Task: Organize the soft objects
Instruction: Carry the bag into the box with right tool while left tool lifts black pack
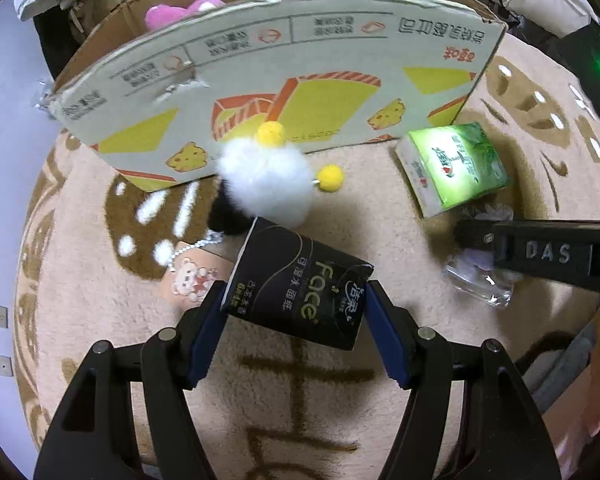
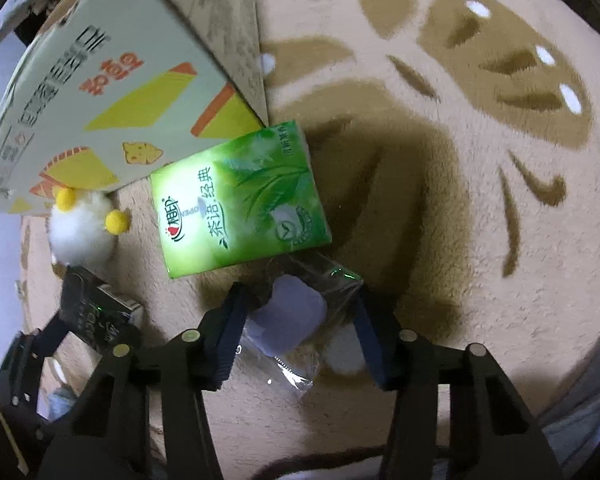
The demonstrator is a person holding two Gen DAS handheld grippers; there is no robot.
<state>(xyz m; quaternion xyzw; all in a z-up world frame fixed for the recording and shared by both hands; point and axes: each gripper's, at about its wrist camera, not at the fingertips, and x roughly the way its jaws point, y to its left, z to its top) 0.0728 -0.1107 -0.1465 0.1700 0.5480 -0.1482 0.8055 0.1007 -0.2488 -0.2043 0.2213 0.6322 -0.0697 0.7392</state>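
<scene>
My left gripper [image 1: 296, 300] is shut on a black tissue pack [image 1: 300, 280] and holds it tilted above the beige rug [image 1: 300, 400]. It also shows in the right wrist view [image 2: 96, 308]. Beyond it lies a white fluffy pom-pom toy [image 1: 268, 180] with yellow balls, also seen in the right wrist view [image 2: 82, 232]. My right gripper [image 2: 296, 320] is open around a clear plastic bag holding a pale purple soft item [image 2: 292, 316]; its fingers [image 2: 228, 332] flank the bag. A green tissue pack [image 2: 240, 200] lies just beyond, also in the left wrist view [image 1: 454, 166].
An open cardboard box [image 1: 260, 80] stands behind the toys with its printed flap leaning forward; a pink plush [image 1: 180, 12] sits inside. A small bear charm tag [image 1: 188, 280] on a bead chain lies on the rug. The right gripper's body [image 1: 540, 254] shows at right.
</scene>
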